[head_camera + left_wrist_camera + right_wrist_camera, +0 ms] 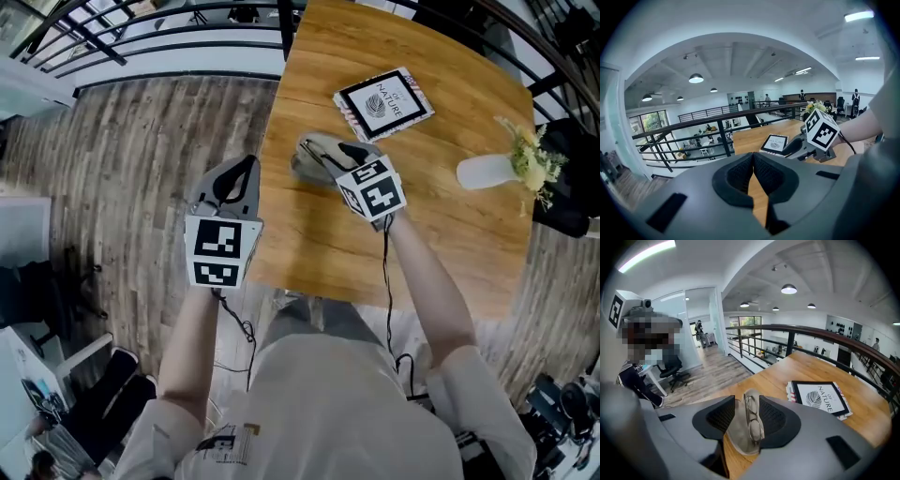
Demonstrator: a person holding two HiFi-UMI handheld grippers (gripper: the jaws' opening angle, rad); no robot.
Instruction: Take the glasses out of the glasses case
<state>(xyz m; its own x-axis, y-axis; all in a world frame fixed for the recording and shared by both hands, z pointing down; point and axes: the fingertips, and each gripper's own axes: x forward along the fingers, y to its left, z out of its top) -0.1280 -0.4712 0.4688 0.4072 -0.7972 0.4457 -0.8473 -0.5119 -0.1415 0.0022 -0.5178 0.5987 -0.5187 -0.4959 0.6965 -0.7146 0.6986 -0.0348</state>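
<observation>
Wood table (450, 253) up on a mezzanine, so the job's maybe halfway. The case (738, 437) lies open and the glasses (752, 420) are still resting on it, not lifted clear. Right gripper (746, 416) looks pinched onto the glasses, going by its own view. The head view only gives a dark sliver there, but it does show the left gripper (234, 178) hanging off the table edge, jaws pressed together on nothing.

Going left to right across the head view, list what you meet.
left gripper → glasses case → book → vase
</observation>
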